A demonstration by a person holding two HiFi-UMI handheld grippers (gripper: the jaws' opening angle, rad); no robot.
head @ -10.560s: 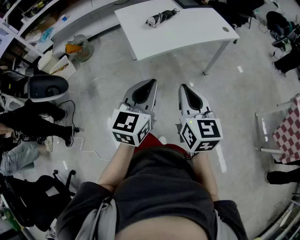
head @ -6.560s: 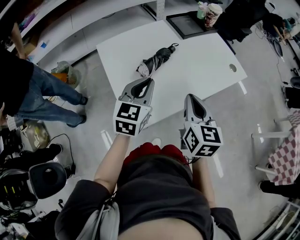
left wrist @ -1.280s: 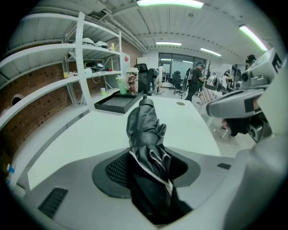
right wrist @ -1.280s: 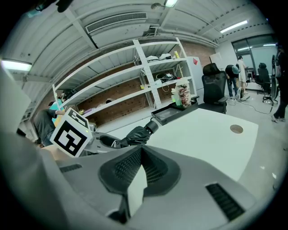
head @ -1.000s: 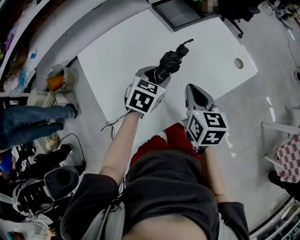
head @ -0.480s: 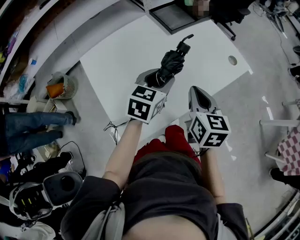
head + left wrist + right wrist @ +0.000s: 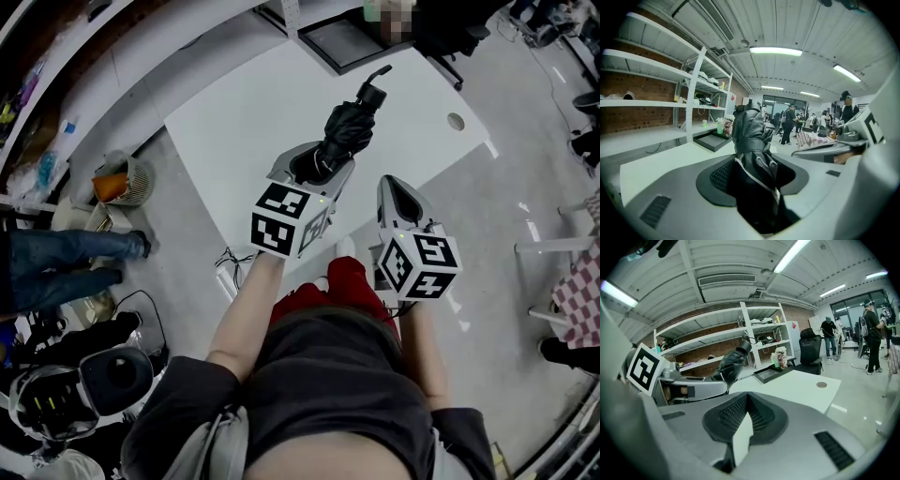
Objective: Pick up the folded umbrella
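Umbrella (image 7: 345, 131) is up in my left tongs (image 7: 314, 164): black, folded, strapped round the middle, with its lower end clenched between the jaws. It sticks out forward and upward from the tongs, handle (image 7: 373, 84) at the far tip. It is held clear above the white bench (image 7: 234, 112), about midway along the near edge. Right tongs (image 7: 397, 192) hover just beside the left, by that same near edge, jaws pressed together with nothing between them. Dark tray (image 7: 339, 42) rests at the bench's far edge. Small round hole (image 7: 456, 121) shows near the bench's right corner. People stand well beyond the bench.
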